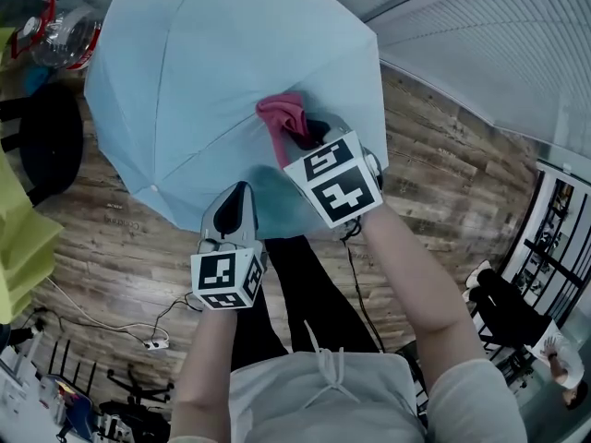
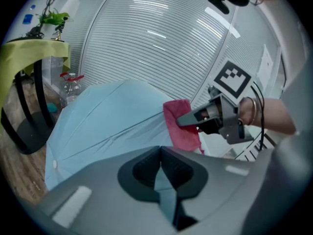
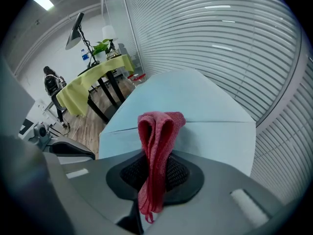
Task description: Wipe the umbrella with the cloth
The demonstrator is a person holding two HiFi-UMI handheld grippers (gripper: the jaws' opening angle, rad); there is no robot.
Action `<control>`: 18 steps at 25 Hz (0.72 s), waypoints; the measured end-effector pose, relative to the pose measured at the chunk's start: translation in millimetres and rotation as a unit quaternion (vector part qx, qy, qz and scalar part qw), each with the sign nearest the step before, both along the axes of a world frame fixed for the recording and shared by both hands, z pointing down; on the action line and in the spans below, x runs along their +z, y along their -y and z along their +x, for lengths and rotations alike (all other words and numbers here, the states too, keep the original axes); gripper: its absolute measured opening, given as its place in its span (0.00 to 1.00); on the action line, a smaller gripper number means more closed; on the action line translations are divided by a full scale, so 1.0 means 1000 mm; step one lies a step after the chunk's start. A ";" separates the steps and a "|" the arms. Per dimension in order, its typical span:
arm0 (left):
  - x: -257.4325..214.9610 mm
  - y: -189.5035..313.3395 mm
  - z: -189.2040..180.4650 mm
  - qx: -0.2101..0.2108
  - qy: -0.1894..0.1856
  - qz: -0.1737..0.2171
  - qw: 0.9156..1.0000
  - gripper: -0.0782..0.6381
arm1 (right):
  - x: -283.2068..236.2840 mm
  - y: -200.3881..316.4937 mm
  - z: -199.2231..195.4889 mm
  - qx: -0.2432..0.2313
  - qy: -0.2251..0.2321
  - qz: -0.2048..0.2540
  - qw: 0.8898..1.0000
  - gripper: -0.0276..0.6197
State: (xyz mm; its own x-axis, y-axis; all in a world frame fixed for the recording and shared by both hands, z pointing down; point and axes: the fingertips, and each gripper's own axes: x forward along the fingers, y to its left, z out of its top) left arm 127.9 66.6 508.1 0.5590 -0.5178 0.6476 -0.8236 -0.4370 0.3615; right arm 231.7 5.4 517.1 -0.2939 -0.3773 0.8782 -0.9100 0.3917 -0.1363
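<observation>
The umbrella is open, its pale blue canopy facing up at me over the wooden floor and filling the far-left part of the head view. The cloth, a red folded wad, appears to rest against the canopy right of its centre, close to where the panel seams seem to converge. I cannot confirm the crown itself, because the cloth covers that spot. The right gripper holds the cloth. In the right gripper view its fingers are closed on the cloth's middle, with a doubled fold standing up beyond the fingertips and a loose tail hanging below them. The cloth's long axis therefore runs along the fingers, pointing far-left over the fabric. From these fingers the largest stretch of canopy lies far and to the left, and only a short strip lies between them and the right rim. One seam runs from the cloth out toward the near-left corner. The left gripper is near and slightly left of the cloth, at the near rim. In the left gripper view its fingers are clamped on a pinch of blue fabric, which I judge anchors the canopy against the push of a stroke. The right gripper is the only one placed to wipe. In my judgement the next stroke should travel away from the left gripper's hold, outward along a panel toward the far-left rim, so the fabric is drawn taut and does not bunch.
</observation>
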 end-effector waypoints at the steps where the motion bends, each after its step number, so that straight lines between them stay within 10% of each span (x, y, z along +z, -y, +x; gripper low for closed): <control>1: -0.001 0.001 0.004 0.002 0.002 0.002 1.000 0.12 | -0.001 0.001 0.006 0.002 0.000 0.001 1.000 0.13; 18: -0.011 0.022 0.074 -0.001 0.000 0.014 1.000 0.12 | 0.010 0.024 0.107 0.023 -0.034 0.007 0.999 0.13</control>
